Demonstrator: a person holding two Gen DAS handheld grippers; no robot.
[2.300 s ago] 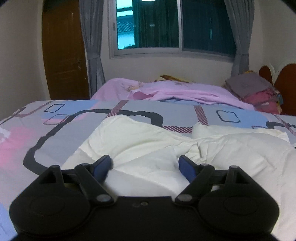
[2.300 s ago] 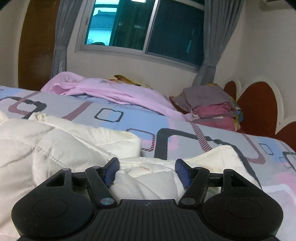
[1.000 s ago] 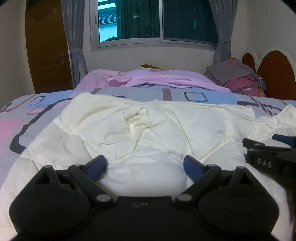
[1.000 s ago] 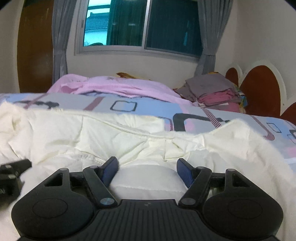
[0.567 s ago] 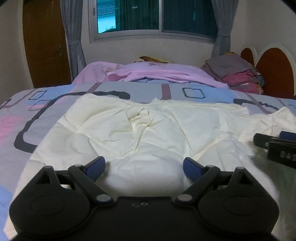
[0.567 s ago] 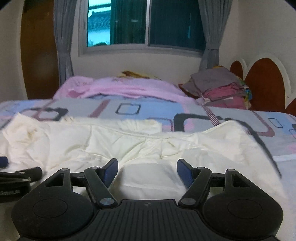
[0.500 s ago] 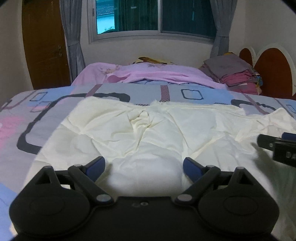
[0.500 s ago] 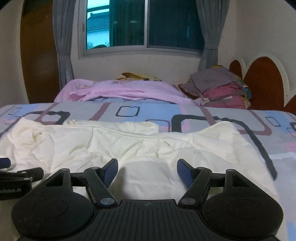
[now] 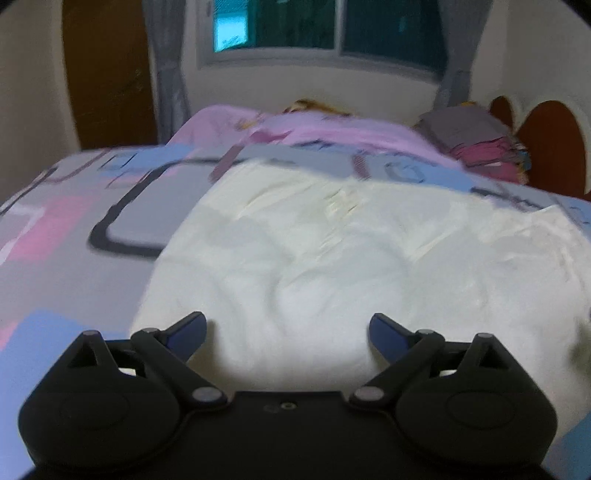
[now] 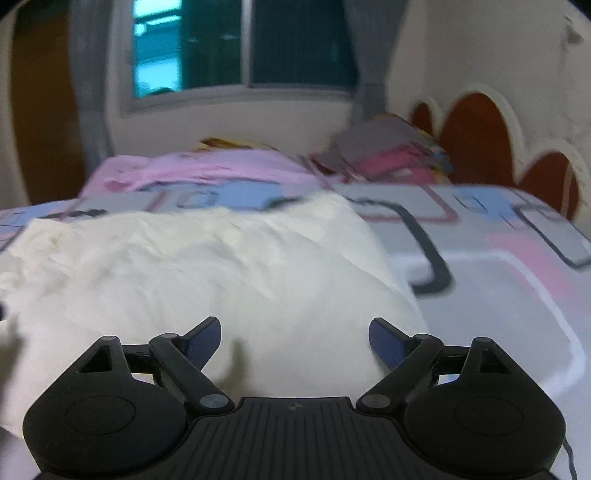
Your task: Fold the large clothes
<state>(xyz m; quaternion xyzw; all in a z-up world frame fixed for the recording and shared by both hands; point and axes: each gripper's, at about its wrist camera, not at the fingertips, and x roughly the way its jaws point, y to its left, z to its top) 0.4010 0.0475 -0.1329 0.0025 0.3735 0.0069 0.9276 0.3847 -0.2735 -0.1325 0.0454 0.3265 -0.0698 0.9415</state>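
Observation:
A large cream-white garment (image 9: 332, 251) lies spread out on the patterned bed cover (image 9: 74, 229); it also shows in the right wrist view (image 10: 207, 273). My left gripper (image 9: 288, 328) is open and empty over the garment's near left part. My right gripper (image 10: 295, 332) is open and empty over the garment's near right part, close to its right edge. Both views are blurred by motion.
A pink blanket (image 9: 303, 129) lies bunched at the far side of the bed. A stack of folded clothes (image 9: 476, 144) sits at the far right by the red-brown headboard (image 10: 480, 136). A window (image 9: 325, 33), curtains and a wooden door (image 9: 107, 74) stand behind.
The garment went from bunched up to spread flat. Both grippers have moved apart, left one leftward and right one rightward, so neither shows in the other's view now. Jaws stay open.

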